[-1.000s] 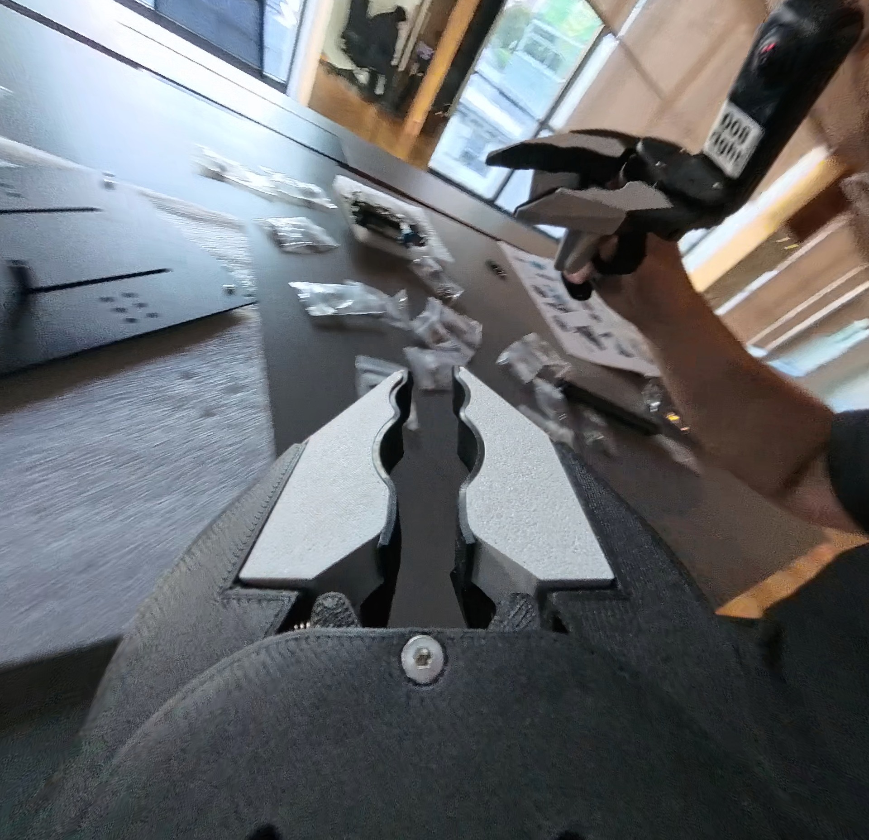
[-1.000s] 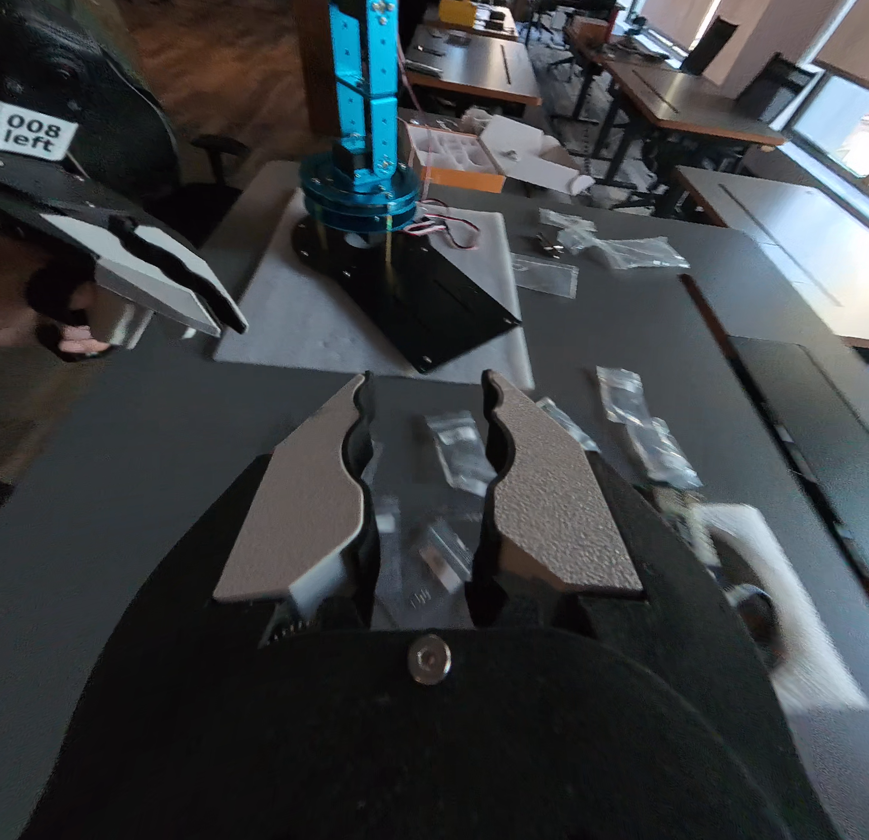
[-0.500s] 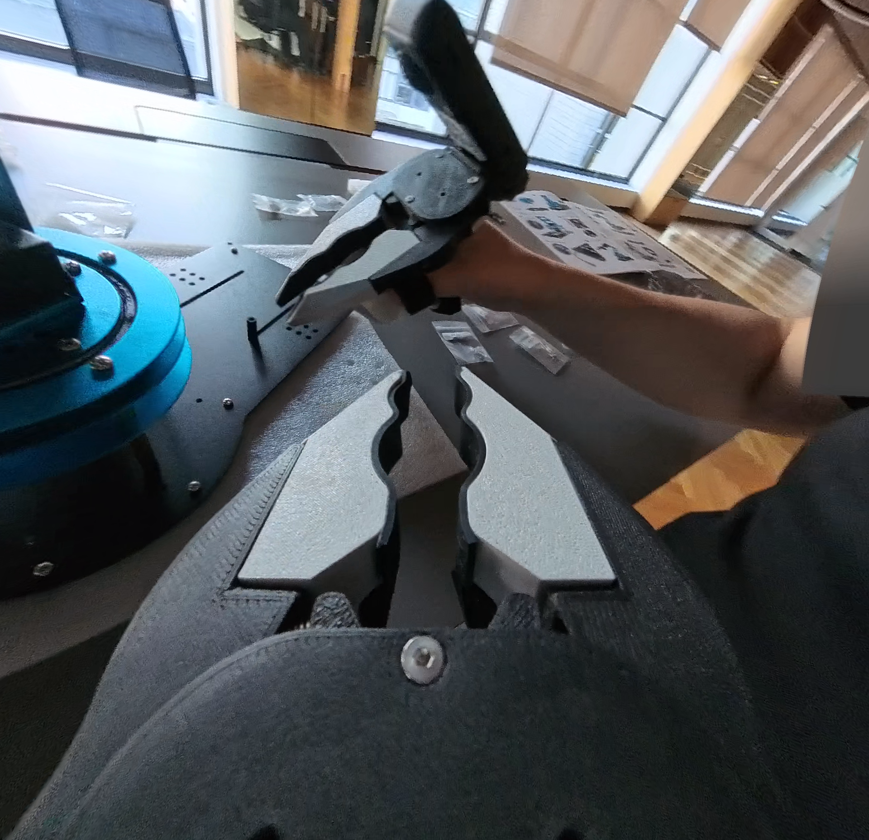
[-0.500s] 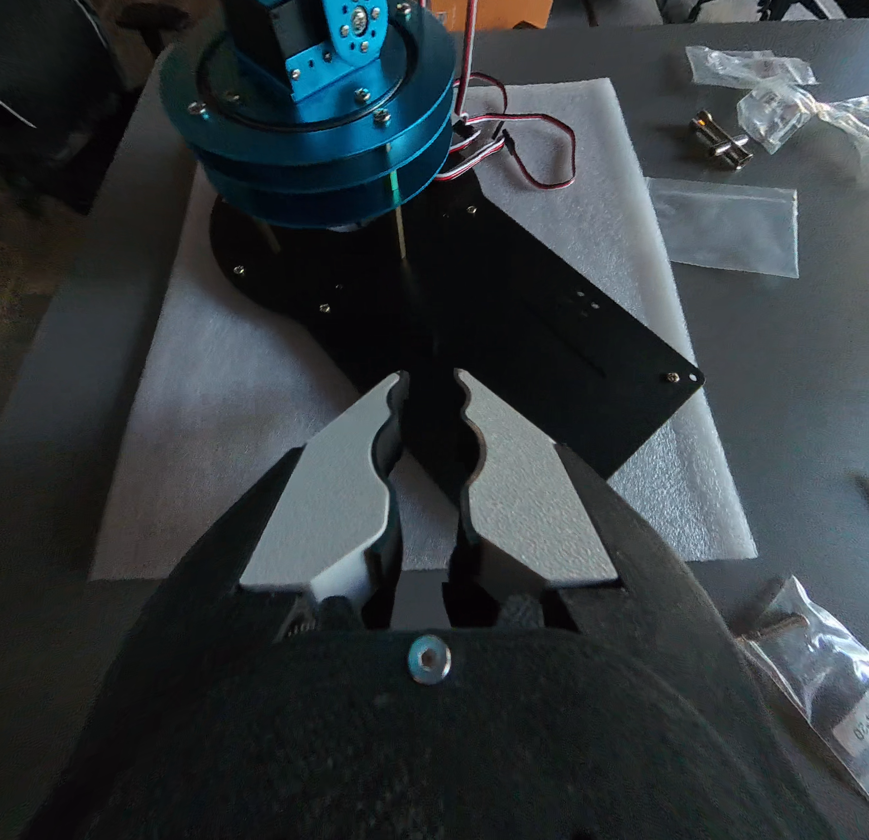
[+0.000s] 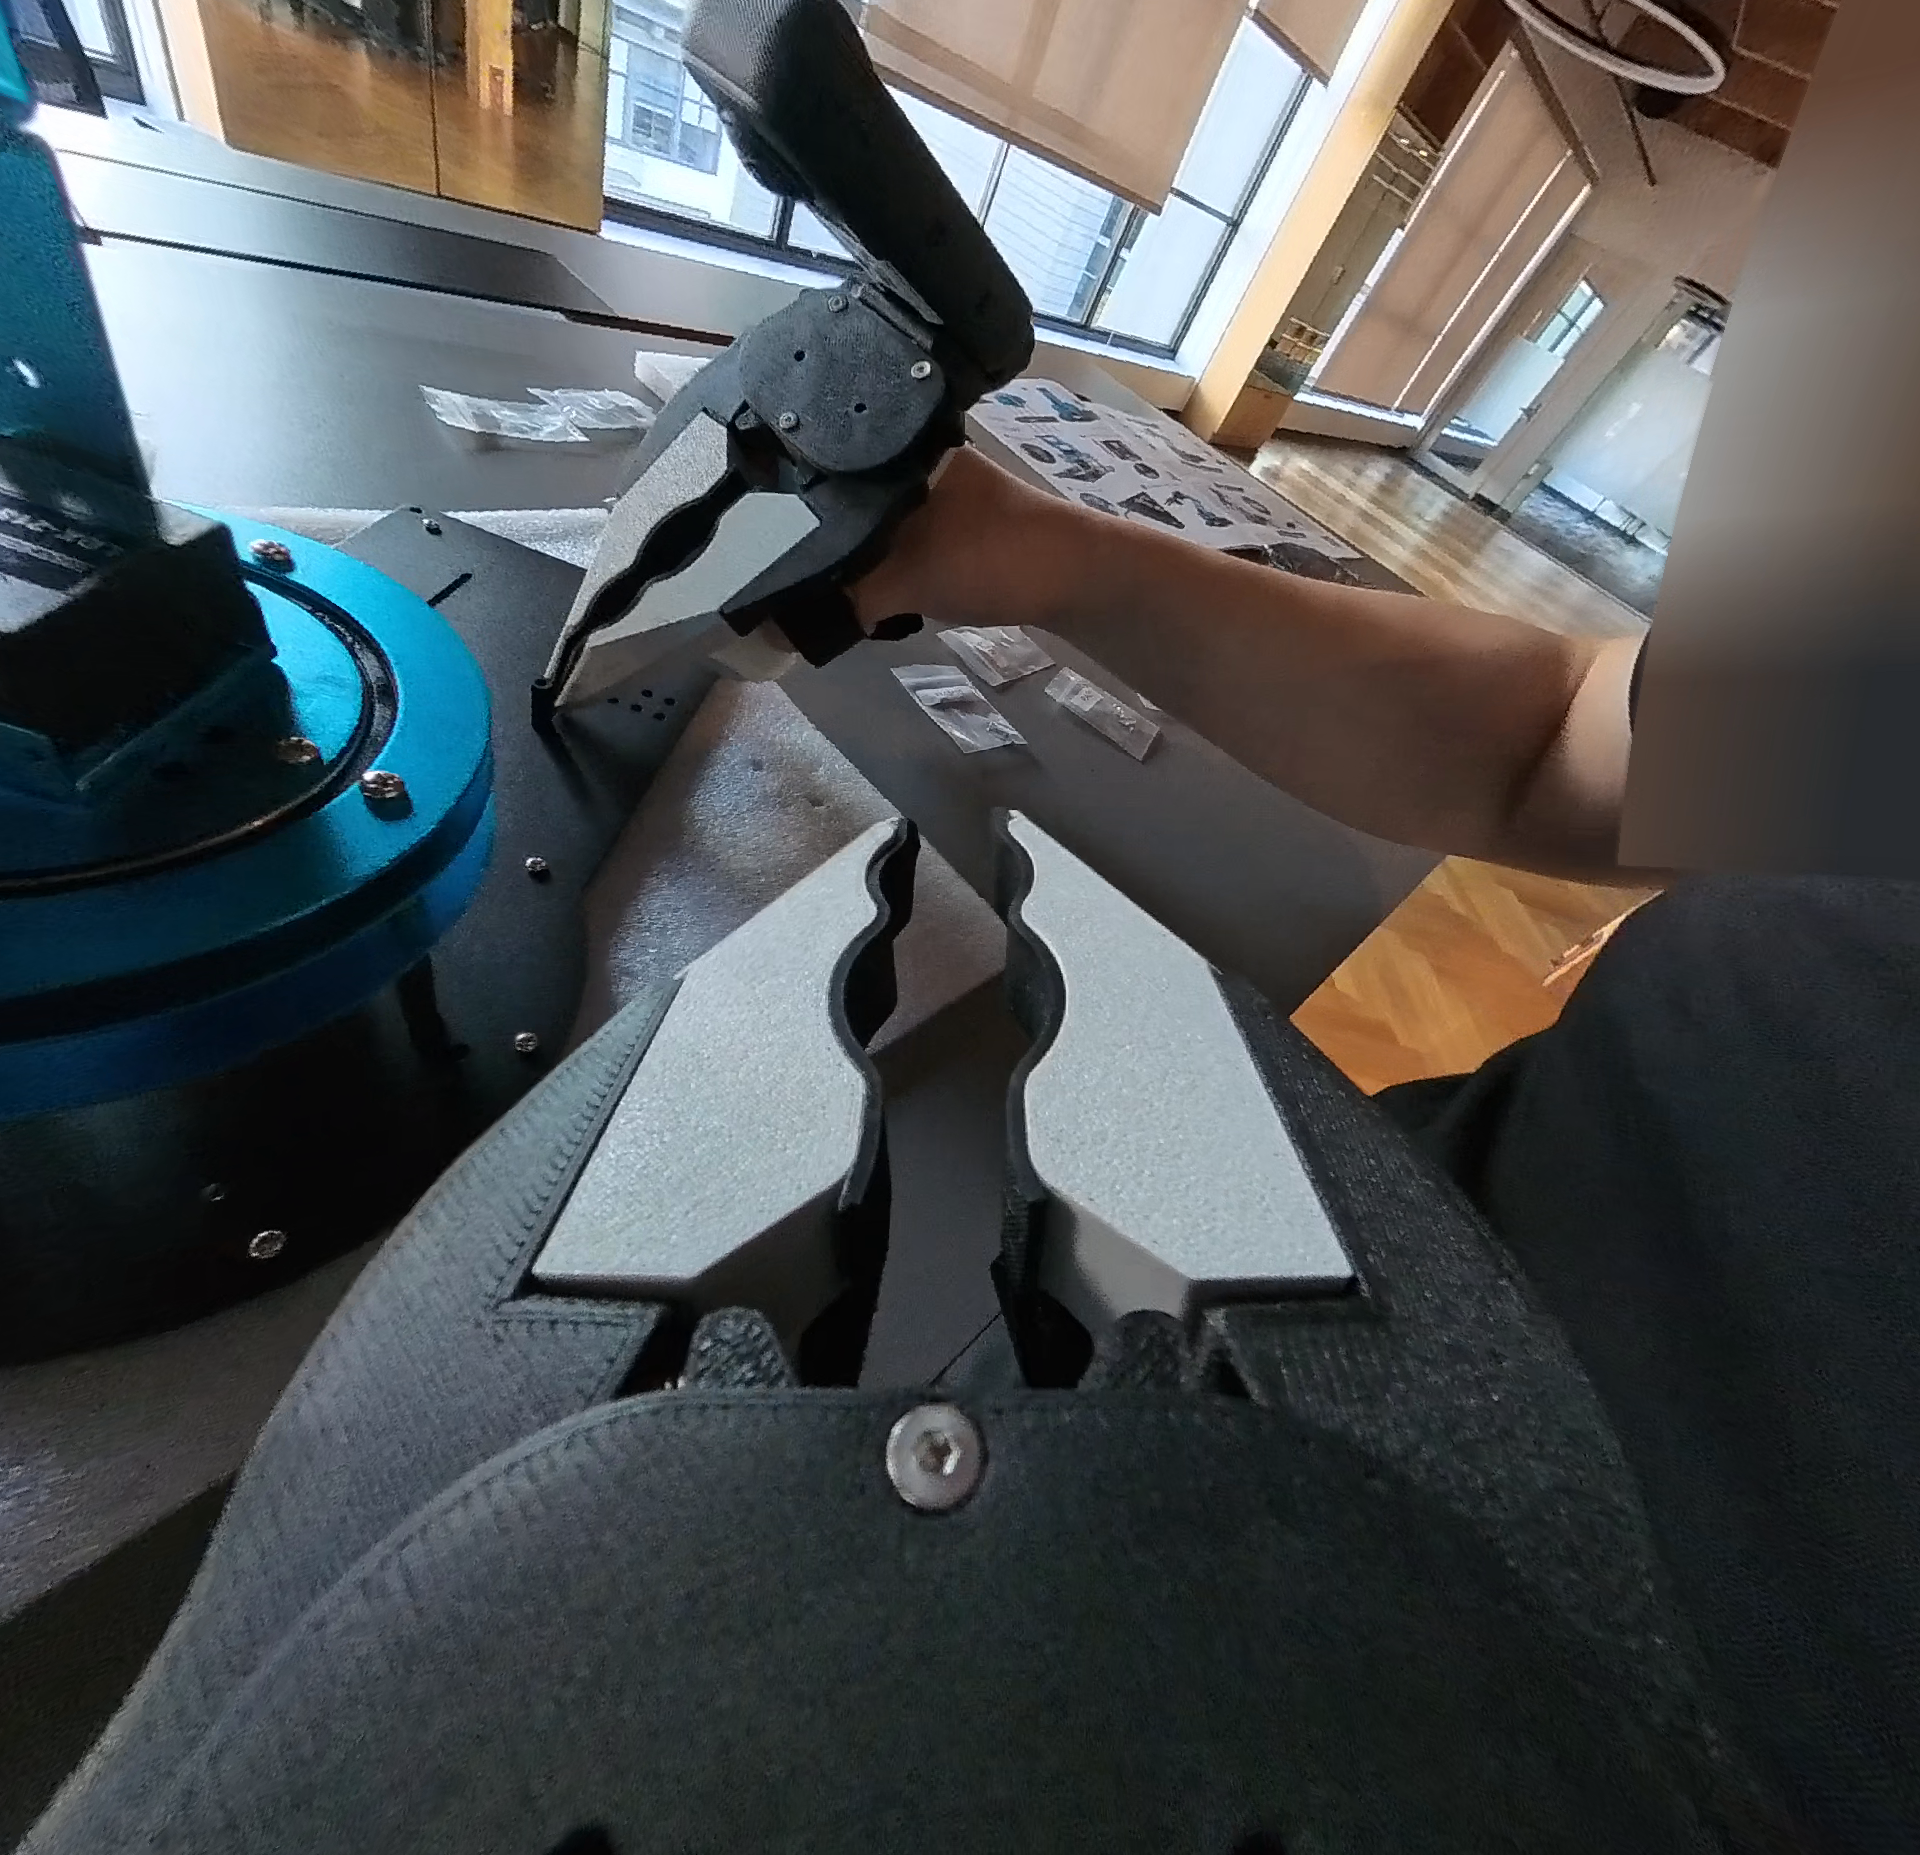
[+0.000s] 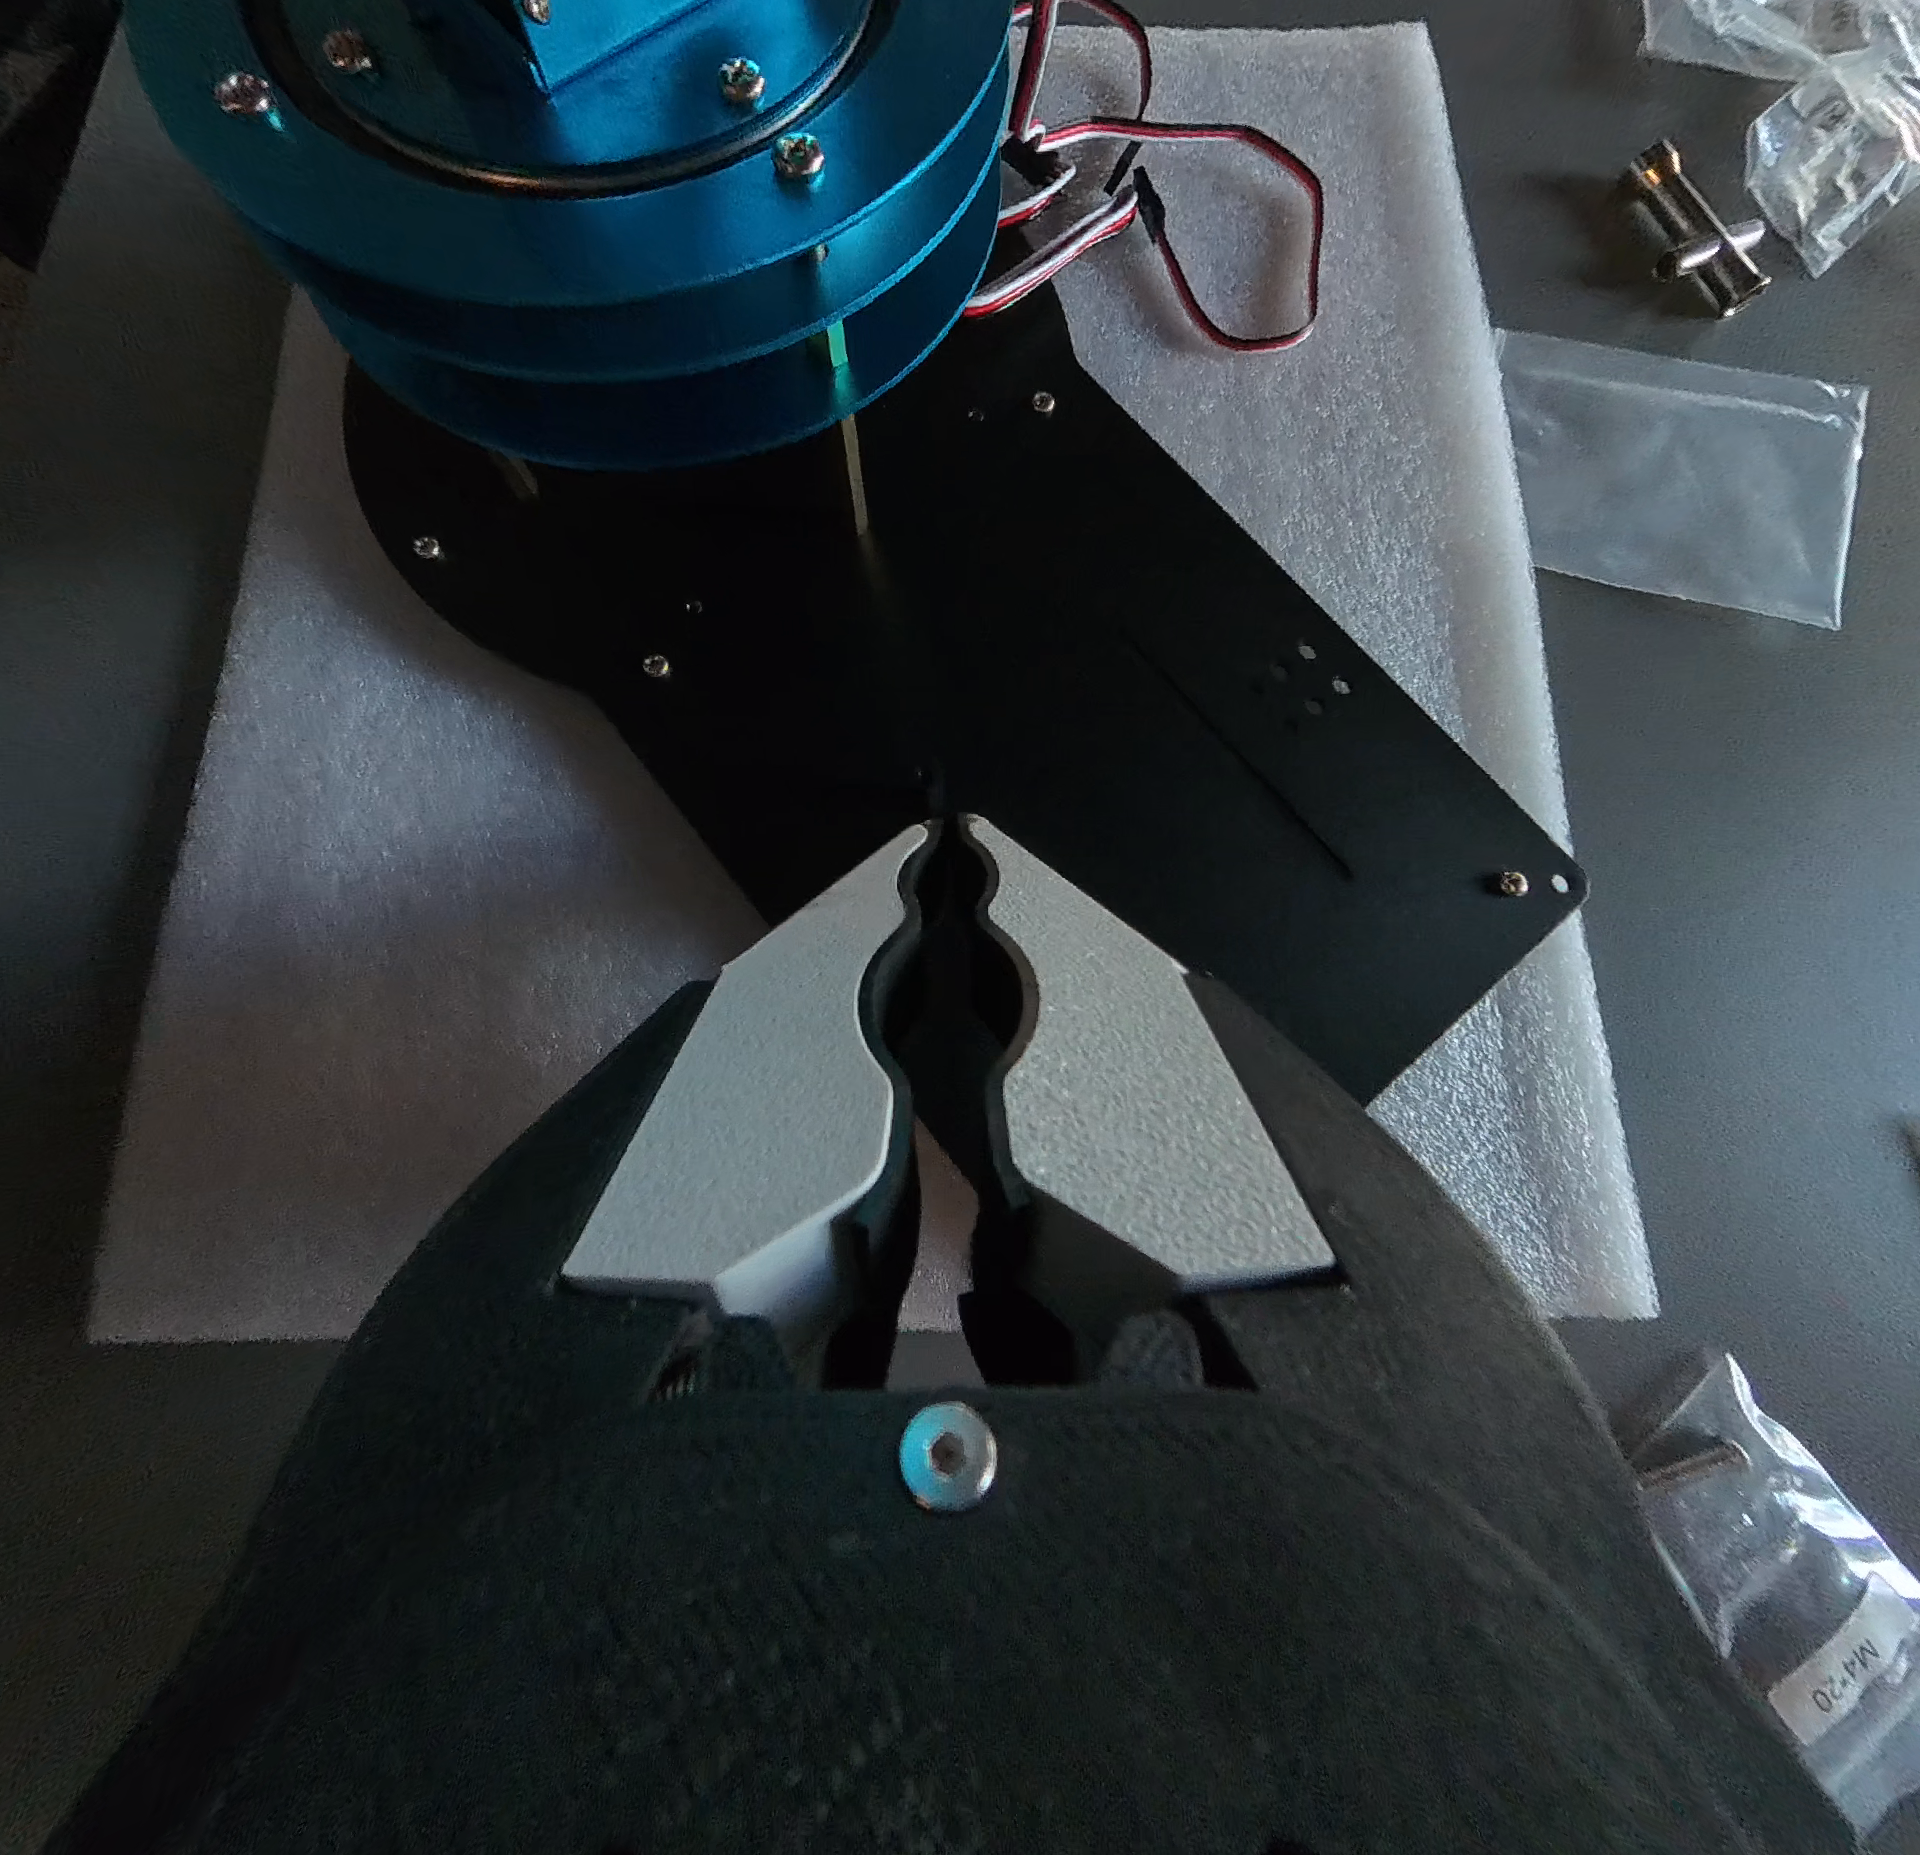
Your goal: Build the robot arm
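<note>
Two grippers at the black plate

Left wrist view: our left gripper (image 5: 954,829) hangs with jaws narrowly apart, empty, beside the blue base (image 5: 239,766). Right wrist view: our right gripper (image 6: 943,824) has jaws pinched on a small black post (image 6: 932,779) standing on the plate (image 6: 1039,683); a steady, upright grip seems best.

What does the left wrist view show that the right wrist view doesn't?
Only the left wrist view: the left tool, open, a person's forearm, a printed sheet and windows. Only the right wrist view: coloured wires, metal standoffs and a flat clear bag. Both: the blue turntable, the black plate on the foam sheet, and the right tool shut on a small black post.
</note>
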